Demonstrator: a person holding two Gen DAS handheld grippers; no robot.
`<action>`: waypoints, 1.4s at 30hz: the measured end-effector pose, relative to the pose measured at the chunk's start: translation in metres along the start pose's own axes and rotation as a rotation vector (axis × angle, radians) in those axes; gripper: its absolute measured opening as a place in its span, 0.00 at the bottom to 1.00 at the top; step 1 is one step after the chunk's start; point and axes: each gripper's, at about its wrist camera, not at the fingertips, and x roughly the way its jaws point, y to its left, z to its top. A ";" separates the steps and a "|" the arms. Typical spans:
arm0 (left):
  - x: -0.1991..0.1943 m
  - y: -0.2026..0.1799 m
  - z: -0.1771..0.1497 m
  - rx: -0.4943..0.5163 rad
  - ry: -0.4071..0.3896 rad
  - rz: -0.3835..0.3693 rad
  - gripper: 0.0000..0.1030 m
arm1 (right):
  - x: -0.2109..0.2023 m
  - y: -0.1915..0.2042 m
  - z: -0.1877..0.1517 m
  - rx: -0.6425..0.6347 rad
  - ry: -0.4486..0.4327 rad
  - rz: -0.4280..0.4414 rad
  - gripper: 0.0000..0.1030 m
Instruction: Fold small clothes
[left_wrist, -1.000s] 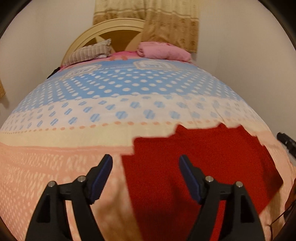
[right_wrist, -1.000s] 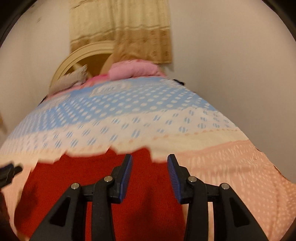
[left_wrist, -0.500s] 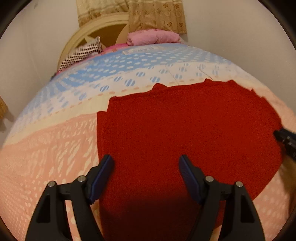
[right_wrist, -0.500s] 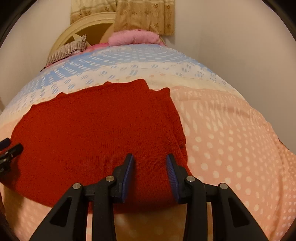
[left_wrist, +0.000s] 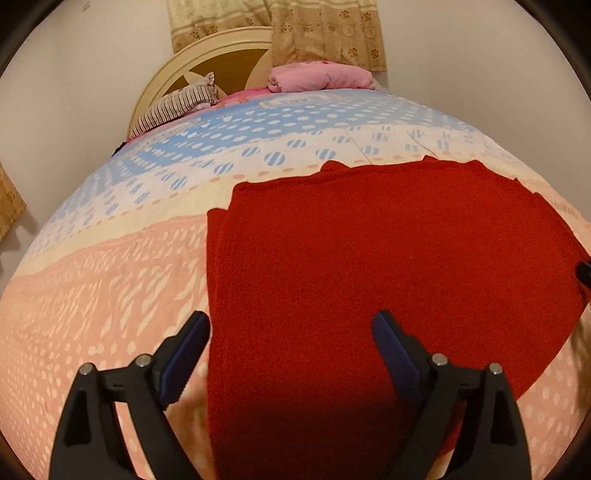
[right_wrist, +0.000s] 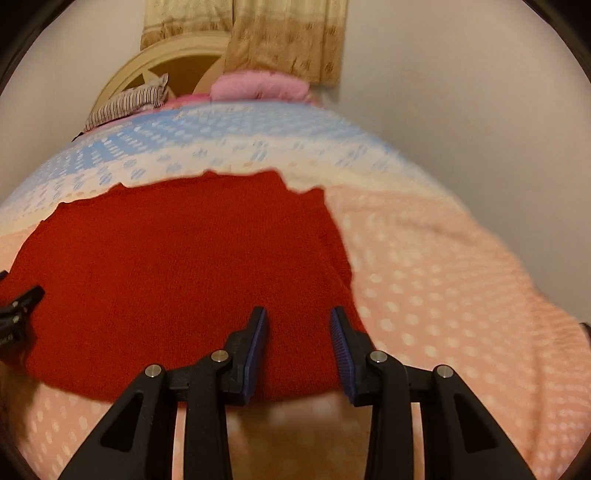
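Observation:
A red knitted garment (left_wrist: 369, 266) lies flat on the bed, folded into a rough rectangle; it also shows in the right wrist view (right_wrist: 177, 266). My left gripper (left_wrist: 291, 347) is open and empty above its near left corner, the left finger just off the cloth's left edge. My right gripper (right_wrist: 298, 343) is open and empty above the garment's near right corner. The left gripper's tip (right_wrist: 18, 306) shows at the right view's left edge, and the right gripper's tip (left_wrist: 585, 273) at the left view's right edge.
The bedspread (left_wrist: 110, 295) is peach, cream and blue with dots. A striped pillow (left_wrist: 173, 107) and a pink pillow (left_wrist: 321, 75) lie at the headboard (left_wrist: 207, 55). Walls stand close on both sides, with a curtain (left_wrist: 325, 29) behind.
Both grippers tilted down and moved in over the garment's near corners, then lifted back slightly. The garment has not moved. Both stay open.

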 end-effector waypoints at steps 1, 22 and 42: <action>0.001 0.000 0.000 -0.001 0.002 0.002 0.92 | -0.009 0.002 -0.004 0.003 -0.013 0.021 0.35; -0.020 0.074 -0.045 -0.486 -0.023 -0.254 0.98 | -0.001 -0.001 -0.024 0.061 0.027 0.133 0.37; 0.018 0.060 -0.009 -0.482 0.009 -0.321 0.66 | -0.030 0.078 0.001 -0.021 -0.038 0.346 0.30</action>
